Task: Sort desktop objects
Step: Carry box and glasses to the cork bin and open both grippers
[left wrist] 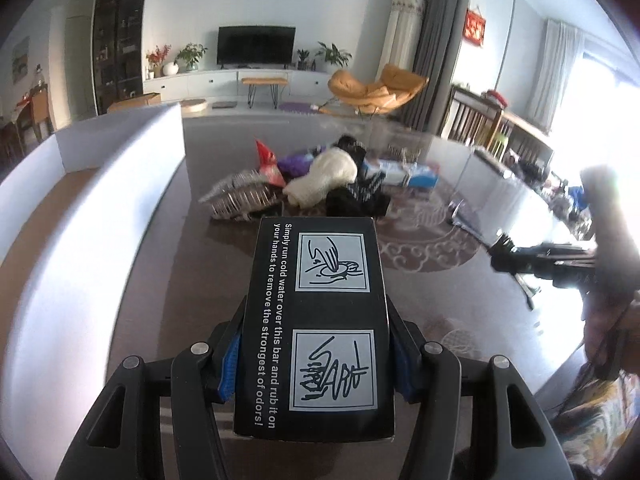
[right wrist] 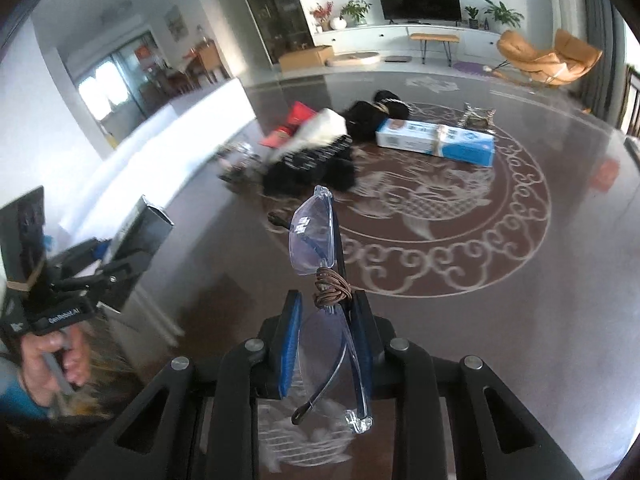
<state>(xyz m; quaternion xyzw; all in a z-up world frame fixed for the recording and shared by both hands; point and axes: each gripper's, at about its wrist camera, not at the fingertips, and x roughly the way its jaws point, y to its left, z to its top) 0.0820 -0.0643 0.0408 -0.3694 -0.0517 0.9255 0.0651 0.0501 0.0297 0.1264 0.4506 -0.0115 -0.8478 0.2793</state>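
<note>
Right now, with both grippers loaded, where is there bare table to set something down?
Bare dark patterned tabletop lies in front of the right gripper, short of the blue-and-white carton. It is crowded further back, where a heap of black and cream fabric items sits beside the white open box.

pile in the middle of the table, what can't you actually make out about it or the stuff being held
- Pile, both views: motion-blurred and overlapping; the black items cannot be identified.
- Black box, left wrist view: its near end is cut off behind the left gripper, contents unseen.
- Glasses, right wrist view: the lower lens is hidden between the pads of the right gripper.
- White bin, left wrist view: its inside is mostly hidden by its wall.
</note>
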